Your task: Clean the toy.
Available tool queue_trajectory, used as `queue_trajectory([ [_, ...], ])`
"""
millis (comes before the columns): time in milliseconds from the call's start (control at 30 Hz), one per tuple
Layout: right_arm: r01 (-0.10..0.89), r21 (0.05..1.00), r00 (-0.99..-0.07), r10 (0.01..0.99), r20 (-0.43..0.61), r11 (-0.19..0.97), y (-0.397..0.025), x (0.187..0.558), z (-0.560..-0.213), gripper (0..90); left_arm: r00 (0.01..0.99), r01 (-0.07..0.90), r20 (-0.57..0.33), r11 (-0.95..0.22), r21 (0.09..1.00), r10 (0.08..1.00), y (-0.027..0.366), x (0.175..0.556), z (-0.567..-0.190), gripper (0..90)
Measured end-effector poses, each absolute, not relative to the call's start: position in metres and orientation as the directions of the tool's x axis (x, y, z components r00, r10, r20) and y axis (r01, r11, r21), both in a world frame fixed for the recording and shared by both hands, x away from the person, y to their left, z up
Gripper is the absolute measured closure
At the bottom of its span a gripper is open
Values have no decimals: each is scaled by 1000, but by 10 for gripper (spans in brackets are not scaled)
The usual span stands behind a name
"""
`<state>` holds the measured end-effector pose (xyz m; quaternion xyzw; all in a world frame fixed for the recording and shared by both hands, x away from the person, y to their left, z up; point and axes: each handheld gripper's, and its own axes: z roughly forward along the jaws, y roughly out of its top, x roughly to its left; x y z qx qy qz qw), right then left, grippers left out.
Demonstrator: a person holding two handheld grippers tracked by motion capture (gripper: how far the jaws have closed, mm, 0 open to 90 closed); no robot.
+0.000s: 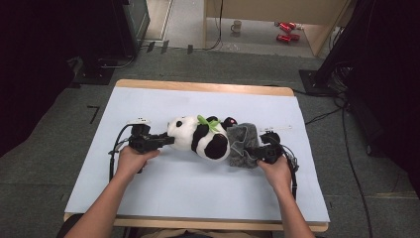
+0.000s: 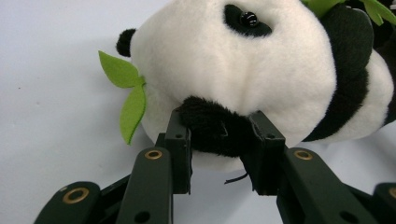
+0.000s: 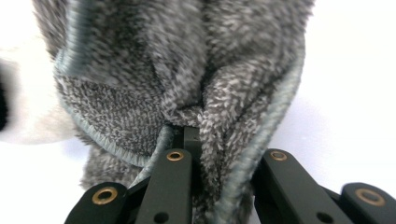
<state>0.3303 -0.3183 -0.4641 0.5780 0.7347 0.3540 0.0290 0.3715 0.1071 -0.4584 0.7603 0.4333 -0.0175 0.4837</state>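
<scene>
Panda plush toy [image 1: 200, 138], black and white with green felt bamboo leaves, lies on its side in the middle of the pale blue tabletop [image 1: 163, 188], its head toward the person's left and its lower end tucked against a crumpled grey fleece cloth [image 1: 242, 144]. The left gripper [image 1: 166, 141] is clenched on the toy's black ear [image 2: 215, 130]: in the left gripper view the two black fingers [image 2: 180, 149] pinch that small tuft from both sides. The right gripper [image 1: 252, 152] is closed on the cloth; in the right gripper view a fold of grey fleece [image 3: 205, 88] is bunched between its fingers [image 3: 191, 140], with more fabric spilling over them.

The weak point, as I judge it, is the ear grip. It is a small, soft tuft carrying a bulky body, so a sideways tug could let it slide free, or strain its seam. A loose thread [image 2: 236, 178] hangs just below the fingers.

On the other side, the right gripper holds a thick wad instead of a clean edge. Pulling on it may drag the whole bundle and roll the toy, not spread the cloth. If both hands pull apart together, the toy could twist off the cloth entirely.
</scene>
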Motion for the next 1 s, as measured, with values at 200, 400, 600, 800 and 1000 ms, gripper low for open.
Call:
queue_trajectory([
  [200,772,635,-355,843,405,20,-325,321,-435,802,623,677,-445,-158,719,643,106,374,-457,666],
  [400,712,702,-403,813,420,-9,-324,319,-403,802,627,674,-438,-166,720,644,106,375,-457,667],
  [600,672,740,-445,777,445,-39,-321,326,-383,802,632,668,-426,-176,723,647,105,373,-457,666],
  [800,667,745,-484,749,453,-20,-307,339,-382,802,634,664,-418,-183,725,650,105,370,-457,666],
  [1000,708,705,-458,727,511,-50,-299,375,-399,802,652,653,-383,-227,723,654,105,367,-459,666],
])
